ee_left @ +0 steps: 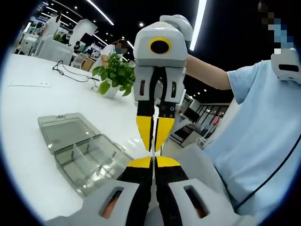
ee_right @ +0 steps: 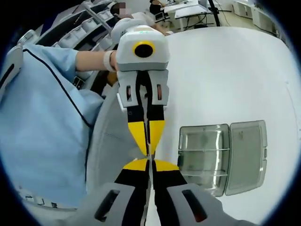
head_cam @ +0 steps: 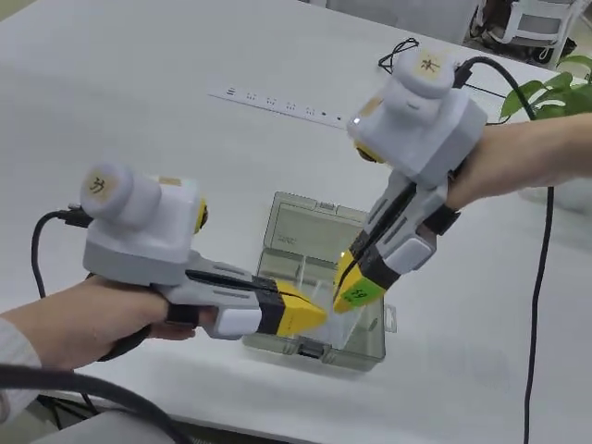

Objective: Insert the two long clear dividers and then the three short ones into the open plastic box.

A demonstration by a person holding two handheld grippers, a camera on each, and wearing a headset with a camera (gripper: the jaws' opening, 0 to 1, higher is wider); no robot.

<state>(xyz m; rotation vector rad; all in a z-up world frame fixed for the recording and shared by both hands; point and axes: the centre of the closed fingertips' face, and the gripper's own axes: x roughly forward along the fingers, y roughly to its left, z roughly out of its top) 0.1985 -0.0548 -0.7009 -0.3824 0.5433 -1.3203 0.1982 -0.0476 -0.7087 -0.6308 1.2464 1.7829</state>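
The white table (head_cam: 139,111) has a long power strip (head_cam: 277,102) lying out at 12 o'clock and a potted plant (head_cam: 555,88) at 2 o'clock, both well apart from the plastic box (head_cam: 365,350). A black cable (head_cam: 539,277) trails down the 3 o'clock side. The box sits close to the table's near edge, its long axis running 9 to 3 o'clock and its lid (head_cam: 310,227) folded open toward 12 o'clock. Clear dividers (ee_right: 203,150) stand across its base. The two grippers meet tip to tip over the base and hide its middle. The left gripper (head_cam: 319,313), held about level in the left hand (head_cam: 83,319), points toward 3 o'clock. The right gripper (head_cam: 342,298) slants down from 1 o'clock. Both have their jaws drawn almost together. I can't tell whether the thin pale sliver between the jaws is a divider.
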